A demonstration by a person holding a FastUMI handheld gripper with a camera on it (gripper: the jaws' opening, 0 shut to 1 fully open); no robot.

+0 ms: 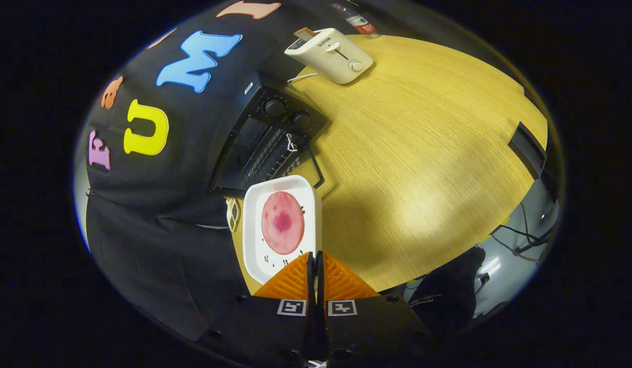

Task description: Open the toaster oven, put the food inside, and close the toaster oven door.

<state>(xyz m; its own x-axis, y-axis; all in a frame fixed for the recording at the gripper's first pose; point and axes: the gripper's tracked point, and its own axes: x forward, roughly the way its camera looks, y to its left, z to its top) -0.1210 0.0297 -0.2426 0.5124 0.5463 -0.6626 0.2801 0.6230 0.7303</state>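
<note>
Between the orange fingers (295, 278) of the gripper (314, 255), pressed together, the near rim of a white tray (254, 240) is pinched; it is tilted and carries a round pink slice of food (282, 223). Just beyond the tray stands the black toaster oven (267, 140), door down, on the wooden table (423, 153). Farther off, a cream toaster (332, 53) reads "SUPOR", with a bottle (357, 20) behind it.

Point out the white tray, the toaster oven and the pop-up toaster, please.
white tray (254, 240): gripper view, bare left part of its floor, just ahead of the claw fingers.
toaster oven (267, 145): gripper view, its glass door, beyond the tray.
pop-up toaster (336, 64): gripper view, cream side panel under the lever slot.
</note>
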